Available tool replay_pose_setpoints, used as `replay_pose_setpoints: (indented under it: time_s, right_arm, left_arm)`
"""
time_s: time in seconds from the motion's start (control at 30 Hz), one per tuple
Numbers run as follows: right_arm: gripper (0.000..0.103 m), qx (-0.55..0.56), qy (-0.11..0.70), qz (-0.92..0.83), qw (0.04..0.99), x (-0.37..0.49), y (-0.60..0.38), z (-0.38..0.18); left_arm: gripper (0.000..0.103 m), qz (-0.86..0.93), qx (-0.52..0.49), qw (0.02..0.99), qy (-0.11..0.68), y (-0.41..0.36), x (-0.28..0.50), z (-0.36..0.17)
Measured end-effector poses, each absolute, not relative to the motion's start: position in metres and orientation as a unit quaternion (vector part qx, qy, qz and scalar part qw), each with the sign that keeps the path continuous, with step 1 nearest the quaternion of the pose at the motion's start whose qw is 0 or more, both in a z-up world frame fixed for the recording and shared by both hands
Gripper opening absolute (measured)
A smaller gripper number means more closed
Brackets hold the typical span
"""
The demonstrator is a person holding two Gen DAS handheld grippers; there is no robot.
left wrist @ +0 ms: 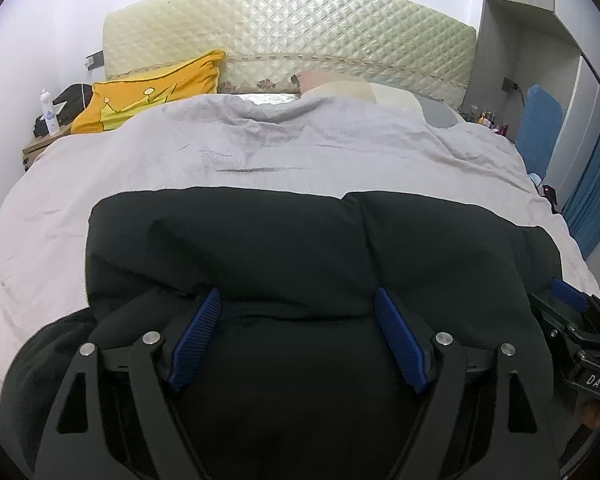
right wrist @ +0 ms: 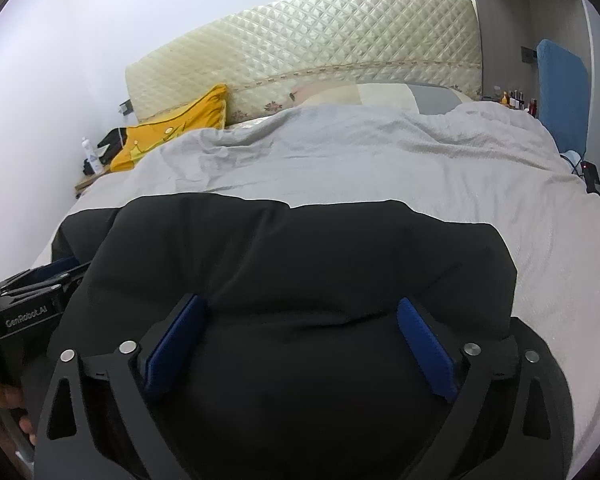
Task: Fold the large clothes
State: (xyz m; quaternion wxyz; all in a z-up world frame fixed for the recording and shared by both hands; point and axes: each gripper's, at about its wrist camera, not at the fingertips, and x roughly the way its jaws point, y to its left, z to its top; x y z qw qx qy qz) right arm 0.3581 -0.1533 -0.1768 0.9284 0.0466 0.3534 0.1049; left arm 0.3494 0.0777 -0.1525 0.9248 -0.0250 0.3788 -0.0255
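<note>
Garment (left wrist: 300, 248), black and large, lies on the bed (left wrist: 220, 160), its long axis running side to side. The left gripper (left wrist: 298, 340) and right gripper (right wrist: 300, 344) sit side by side at its near edge, jaws spread wide with cloth bulging between them, gripping nothing; each looks equally near its own half.

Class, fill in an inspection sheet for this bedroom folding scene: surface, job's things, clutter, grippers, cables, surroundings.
Surface: bed under a rumpled grey cover.
Job's things: black garment spread on the near part of the bed.
Clutter: yellow cushion; white bottle on the bedside table.
Grippers: left gripper and right gripper open over the garment.
Cables: dark lead by the bed's right edge.
Surroundings: quilted headboard, blue chair.
</note>
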Motion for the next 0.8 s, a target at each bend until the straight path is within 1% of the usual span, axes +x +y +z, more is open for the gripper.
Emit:
replay_pose_setpoints:
  time_s: [0.1,0.2,0.43,0.63,0.8]
  right_arm:
    - [0.102,0.048,0.356,0.106,0.927,0.365,-0.152,-0.182]
    - [0.103,0.043,0.356,0.103,0.928,0.364,-0.151,-0.185]
    - [0.103,0.052,0.358,0.112,0.925,0.351,-0.168,-0.174]
    - [0.103,0.054,0.347,0.091,0.932,0.339,-0.197,-0.166]
    - [0.103,0.052,0.348,0.075,0.933,0.335,-0.218,-0.175]
  left_arm:
    - [0.081,-0.02,-0.017,0.923,0.384,0.077,0.359,-0.159]
    - [0.081,-0.008,0.004,0.92,0.391,0.072,0.361,-0.164]
    - [0.081,-0.014,0.021,0.926,0.376,0.076,0.348,-0.151]
    - [0.081,0.017,0.022,0.933,0.36,0.104,0.34,-0.138]
    - [0.081,0.061,0.034,0.931,0.359,0.133,0.328,-0.148]
